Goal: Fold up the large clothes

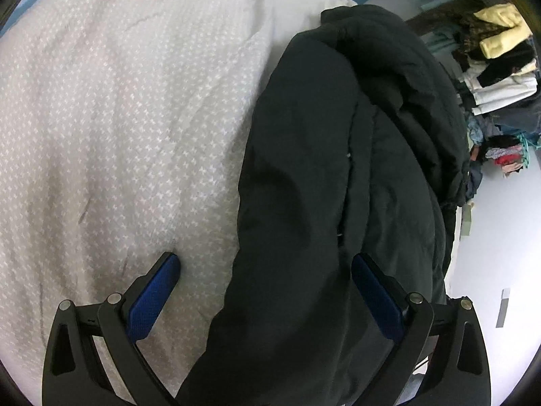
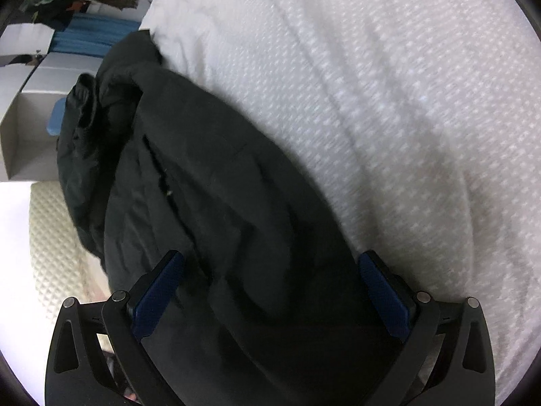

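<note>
Both grippers [image 1: 265, 291] [image 2: 270, 287], jaws apart, straddle black coat [image 1: 338, 169] stretching lengthwise away along bed [image 1: 118, 118].

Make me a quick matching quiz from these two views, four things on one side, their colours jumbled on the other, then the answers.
Things:
1. jacket
2. bedspread
3. gripper pads
4. folded item on top of the clothes pile

Colours:
A. blue
B. pale yellow
C. black
D. white with a small woven pattern

Pairs: 1-C, 2-D, 3-A, 4-B
</note>
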`<state>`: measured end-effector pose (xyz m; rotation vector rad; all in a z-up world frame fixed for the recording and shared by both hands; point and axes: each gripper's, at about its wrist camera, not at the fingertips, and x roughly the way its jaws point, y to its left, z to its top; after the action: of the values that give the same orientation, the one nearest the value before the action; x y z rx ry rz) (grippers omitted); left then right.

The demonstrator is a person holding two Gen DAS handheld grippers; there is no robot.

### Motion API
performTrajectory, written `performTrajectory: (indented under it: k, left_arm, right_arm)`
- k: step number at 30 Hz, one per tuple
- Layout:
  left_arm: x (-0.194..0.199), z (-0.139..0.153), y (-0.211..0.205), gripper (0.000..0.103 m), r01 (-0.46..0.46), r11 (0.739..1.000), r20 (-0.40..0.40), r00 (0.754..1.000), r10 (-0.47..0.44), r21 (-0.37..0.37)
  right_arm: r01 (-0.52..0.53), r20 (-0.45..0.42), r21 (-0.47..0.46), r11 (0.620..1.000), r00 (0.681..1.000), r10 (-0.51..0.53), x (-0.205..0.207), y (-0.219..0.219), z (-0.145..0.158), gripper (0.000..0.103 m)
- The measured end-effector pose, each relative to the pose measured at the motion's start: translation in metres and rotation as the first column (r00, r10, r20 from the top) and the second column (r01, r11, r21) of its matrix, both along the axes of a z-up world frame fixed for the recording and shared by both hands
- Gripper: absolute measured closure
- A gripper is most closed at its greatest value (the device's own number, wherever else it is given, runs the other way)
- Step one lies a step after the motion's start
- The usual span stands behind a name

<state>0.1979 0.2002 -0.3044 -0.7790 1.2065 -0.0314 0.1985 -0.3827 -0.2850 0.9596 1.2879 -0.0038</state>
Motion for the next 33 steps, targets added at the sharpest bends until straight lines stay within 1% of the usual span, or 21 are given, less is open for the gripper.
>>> performTrajectory:
  k: [2, 5, 7, 8, 9, 10, 13, 14, 15, 16, 17, 18, 19, 21, 23, 25, 27, 29, 30, 33]
  left_arm:
    - [0.000, 0.001, -0.003, 0.002, 0.010, 1.000, 0.011, 1.000, -0.010, 0.004]
    - [-0.001, 0.005, -0.006, 0.003, 0.013, 1.000, 0.051, 0.999, -0.011, -0.025]
    - [-0.002, 0.007, -0.006, 0.003, 0.014, 0.999, 0.074, 0.997, -0.011, -0.046]
    - [-0.003, 0.009, -0.006, 0.005, 0.015, 0.998, 0.085, 0.996, -0.010, -0.053]
    - [-0.004, 0.011, -0.006, 0.006, 0.016, 0.998, 0.098, 0.995, -0.010, -0.063]
    - [-0.005, 0.013, -0.006, 0.007, 0.017, 0.997, 0.113, 0.994, -0.009, -0.074]
    - [-0.010, 0.023, -0.004, 0.012, 0.029, 0.995, 0.163, 0.987, -0.013, -0.098]
    - [-0.012, 0.027, -0.005, 0.016, 0.049, 0.990, 0.196, 0.980, -0.022, -0.134]
    - [-0.017, 0.030, -0.002, 0.017, 0.071, 0.984, 0.220, 0.975, -0.034, -0.161]
    - [-0.017, 0.034, -0.005, 0.017, 0.090, 0.983, 0.238, 0.970, -0.050, -0.163]
    - [-0.017, 0.036, -0.008, 0.017, 0.099, 0.985, 0.244, 0.968, -0.061, -0.144]
    - [-0.016, 0.036, -0.009, 0.017, 0.104, 0.987, 0.239, 0.968, -0.072, -0.125]
    - [-0.015, 0.033, -0.010, 0.017, 0.102, 0.987, 0.226, 0.971, -0.072, -0.124]
    - [-0.011, 0.024, -0.009, 0.017, 0.080, 0.990, 0.179, 0.982, -0.058, -0.120]
    - [-0.007, 0.015, -0.007, 0.019, 0.060, 0.990, 0.151, 0.988, -0.041, -0.127]
    - [-0.004, 0.010, -0.009, 0.021, 0.054, 0.990, 0.137, 0.990, -0.036, -0.129]
    - [0.001, 0.007, -0.015, 0.021, 0.063, 0.986, 0.144, 0.989, -0.041, -0.152]
    - [0.004, 0.002, -0.018, 0.022, 0.069, 0.978, 0.145, 0.989, -0.040, -0.198]
    - [0.005, 0.000, -0.020, 0.028, 0.074, 0.975, 0.146, 0.988, -0.043, -0.212]
    - [0.009, 0.001, -0.026, 0.035, 0.091, 0.961, 0.165, 0.985, -0.049, -0.260]
  right_arm:
    - [-0.012, 0.026, 0.064, 0.998, 1.000, 0.011, 0.000, 0.003, -0.002, 0.000]
    - [-0.053, 0.099, 0.172, 0.984, 0.994, 0.037, 0.001, 0.011, 0.005, 0.000]
    - [-0.094, 0.154, 0.209, 0.973, 0.986, 0.062, 0.003, 0.018, 0.015, 0.000]
    - [-0.110, 0.176, 0.225, 0.968, 0.982, 0.071, 0.003, 0.019, 0.018, 0.000]
    - [-0.140, 0.222, 0.268, 0.953, 0.972, 0.080, 0.003, 0.023, 0.023, 0.000]
    - [-0.160, 0.253, 0.292, 0.943, 0.964, 0.086, 0.003, 0.025, 0.027, 0.000]
    - [-0.203, 0.328, 0.323, 0.925, 0.940, 0.092, 0.004, 0.028, 0.040, 0.000]
    - [-0.209, 0.339, 0.324, 0.923, 0.936, 0.093, 0.004, 0.028, 0.043, 0.000]
    - [-0.209, 0.343, 0.322, 0.923, 0.935, 0.092, 0.004, 0.031, 0.042, 0.000]
    - [-0.207, 0.341, 0.322, 0.924, 0.936, 0.090, 0.004, 0.032, 0.041, 0.000]
    - [-0.200, 0.332, 0.322, 0.925, 0.939, 0.088, 0.004, 0.031, 0.039, 0.000]
    - [-0.191, 0.319, 0.318, 0.929, 0.944, 0.085, 0.004, 0.030, 0.037, 0.000]
    - [-0.179, 0.300, 0.308, 0.934, 0.950, 0.083, 0.004, 0.029, 0.034, 0.000]
    - [-0.149, 0.254, 0.284, 0.947, 0.964, 0.075, 0.008, 0.029, 0.027, 0.000]
    - [-0.105, 0.186, 0.236, 0.966, 0.981, 0.061, 0.011, 0.028, 0.017, 0.000]
    - [-0.061, 0.112, 0.156, 0.986, 0.993, 0.044, 0.010, 0.024, 0.009, 0.000]
    - [-0.050, 0.077, 0.129, 0.990, 0.996, 0.041, 0.016, 0.026, 0.002, 0.000]
    - [-0.072, 0.062, 0.113, 0.991, 0.996, 0.065, 0.019, 0.031, 0.000, 0.000]
    - [-0.093, 0.066, 0.116, 0.989, 0.994, 0.086, 0.021, 0.035, 0.001, 0.000]
    - [-0.172, 0.130, 0.227, 0.959, 0.981, 0.145, 0.028, 0.051, 0.005, 0.000]
